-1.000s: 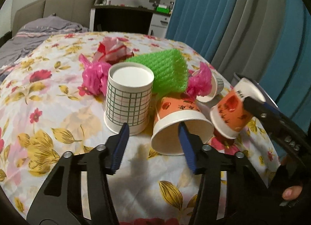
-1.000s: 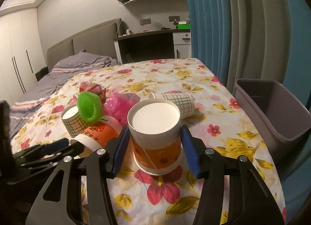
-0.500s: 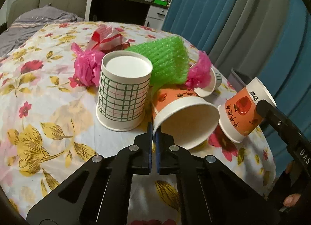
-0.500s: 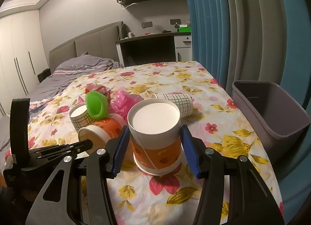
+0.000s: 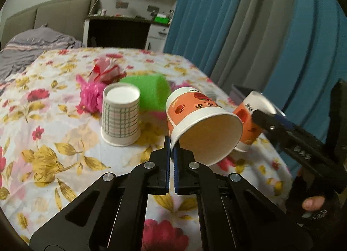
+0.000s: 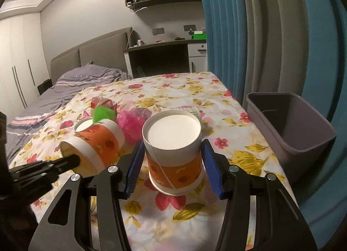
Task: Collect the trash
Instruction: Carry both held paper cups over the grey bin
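Left wrist view: left tool (image 5: 171, 153) pinched together on rim of tilted orange cup (image 5: 201, 125), cup lifted off floral worktop (image 5: 43, 142). Grid cup (image 5: 120, 116) upside down at 10 o'clock of it. Right wrist view: right tool (image 6: 173, 160) clamped round second orange cup (image 6: 175, 153) (base up); grey bin (image 6: 288, 125) at 2 o'clock.

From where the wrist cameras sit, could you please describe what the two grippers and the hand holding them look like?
Both the left gripper and the right gripper have matte black linkage arms with silver pivot pins and blue ribbed finger pads. White lettering marks the right gripper's side in the left wrist view. The right hand wears a black fingerless glove.
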